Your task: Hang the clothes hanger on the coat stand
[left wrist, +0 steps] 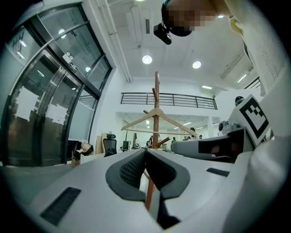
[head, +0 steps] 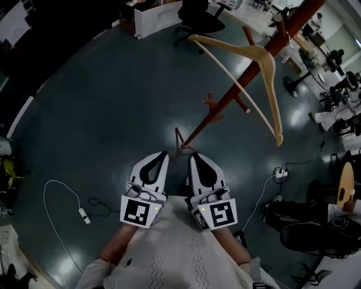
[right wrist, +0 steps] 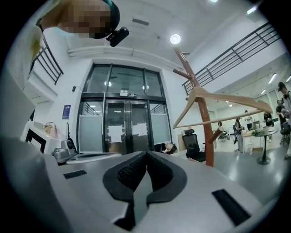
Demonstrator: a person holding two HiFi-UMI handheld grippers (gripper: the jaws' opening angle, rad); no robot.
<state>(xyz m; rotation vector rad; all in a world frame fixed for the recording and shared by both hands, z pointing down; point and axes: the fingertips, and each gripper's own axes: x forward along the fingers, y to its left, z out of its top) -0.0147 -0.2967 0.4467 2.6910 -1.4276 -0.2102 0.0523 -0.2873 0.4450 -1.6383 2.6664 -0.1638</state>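
Observation:
A pale wooden clothes hanger (head: pixel 248 73) hangs on the red-brown coat stand (head: pixel 237 90), up near its top pegs. In the left gripper view the hanger (left wrist: pixel 154 119) sits straight ahead on the stand's pole (left wrist: pixel 156 118); in the right gripper view the hanger (right wrist: pixel 218 104) is off to the right on the stand (right wrist: pixel 204 132). My left gripper (head: pixel 162 154) and right gripper (head: pixel 193 156) are held side by side close to the body, near the stand's foot. Both are shut with nothing between their pads.
Dark glossy floor all round. A white cable with a switch (head: pixel 83 214) lies at the left, a power strip (head: pixel 280 173) at the right. An office chair (head: pixel 197 22) and a white box (head: pixel 155 17) stand at the back. Seated people's feet (head: pixel 304 226) are at the right edge.

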